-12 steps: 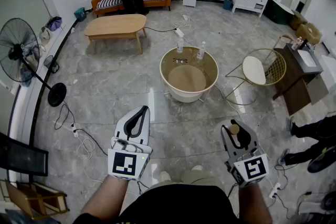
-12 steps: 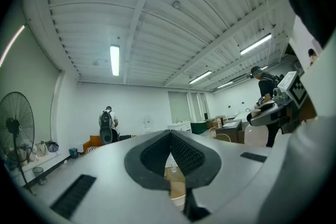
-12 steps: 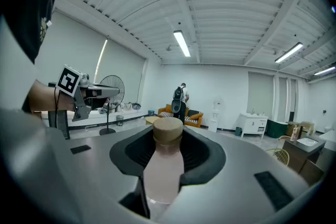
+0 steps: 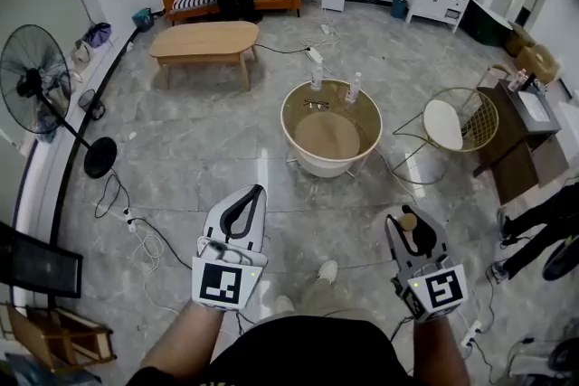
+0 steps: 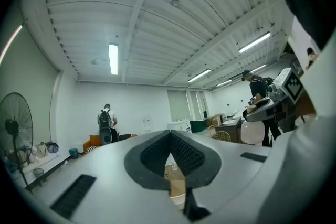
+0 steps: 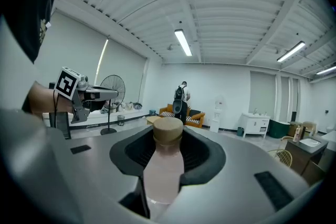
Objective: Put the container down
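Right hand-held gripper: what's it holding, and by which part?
A pale bottle with a tan cap, gripped around its body, below the cap.

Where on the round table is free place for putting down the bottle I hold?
The near and middle of the round beige rimmed table are bare. Its far edge is crowded: two clear bottles and what looks like glasses.

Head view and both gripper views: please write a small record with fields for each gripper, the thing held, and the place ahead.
left gripper: shut, nothing in it
right gripper: shut on the bottle
bottle: pale pink, tan cap toward the jaw tips
round table: ahead on the floor, two small bottles at its far edge
task state: bottle not yet put down
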`<state>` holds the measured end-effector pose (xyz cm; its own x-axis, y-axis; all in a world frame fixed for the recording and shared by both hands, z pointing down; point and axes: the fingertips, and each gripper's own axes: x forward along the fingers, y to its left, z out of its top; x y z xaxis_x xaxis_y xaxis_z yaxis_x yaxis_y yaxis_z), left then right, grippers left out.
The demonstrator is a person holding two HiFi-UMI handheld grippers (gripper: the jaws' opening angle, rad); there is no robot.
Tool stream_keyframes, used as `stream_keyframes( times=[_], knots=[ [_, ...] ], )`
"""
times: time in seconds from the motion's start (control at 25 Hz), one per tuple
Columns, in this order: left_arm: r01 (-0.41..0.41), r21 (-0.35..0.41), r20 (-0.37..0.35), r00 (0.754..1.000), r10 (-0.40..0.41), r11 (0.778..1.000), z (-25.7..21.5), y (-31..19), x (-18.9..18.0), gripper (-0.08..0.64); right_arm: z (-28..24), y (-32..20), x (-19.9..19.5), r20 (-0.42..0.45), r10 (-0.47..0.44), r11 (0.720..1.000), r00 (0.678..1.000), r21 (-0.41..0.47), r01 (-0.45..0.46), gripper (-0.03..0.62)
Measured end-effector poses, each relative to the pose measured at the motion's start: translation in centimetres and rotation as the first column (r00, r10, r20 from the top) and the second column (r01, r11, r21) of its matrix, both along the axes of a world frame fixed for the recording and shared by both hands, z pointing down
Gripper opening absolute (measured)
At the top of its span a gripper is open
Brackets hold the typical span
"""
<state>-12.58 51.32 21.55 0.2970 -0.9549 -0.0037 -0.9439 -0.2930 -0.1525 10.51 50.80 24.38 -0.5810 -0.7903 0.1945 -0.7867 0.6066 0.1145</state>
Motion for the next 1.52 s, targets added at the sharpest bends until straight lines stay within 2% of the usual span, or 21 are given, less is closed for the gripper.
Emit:
stream_keyframes(
  times=[0.16, 0.36, 0.64, 1.52],
  knots=[
    [0.015, -0.014, 0.003, 1.000, -0.015, 1.000, 0.8, -1.6, -0.2, 0.015, 0.4, -1.9, -0.1, 0.011, -0.013, 1.000, 1.000, 0.003, 0.013, 0.144],
    [0.019, -0.009, 0.005, 1.000, -0.019, 1.000, 0.9, -4.1, 0.3, 0.015, 1.9, -4.2, 0.1, -0.001, -0.046, 0.998, 0.999, -0.045, 0.046, 0.144],
    [0.015, -0.024, -0.044, 0.999, -0.016, 1.000, 1.2, -7.6, 0.9, 0.014, 1.1, -8.5, 0.4, 0.018, -0.037, 0.999, 0.999, -0.014, 0.037, 0.144],
    [0.007, -0.097, 0.006, 1.000, -0.007, 0.995, 4.6, -17.6, 4.6, 0.015, 3.8, -17.5, 3.6, 0.024, -0.052, 0.995, 0.998, -0.083, 0.054, 0.146]
  ],
)
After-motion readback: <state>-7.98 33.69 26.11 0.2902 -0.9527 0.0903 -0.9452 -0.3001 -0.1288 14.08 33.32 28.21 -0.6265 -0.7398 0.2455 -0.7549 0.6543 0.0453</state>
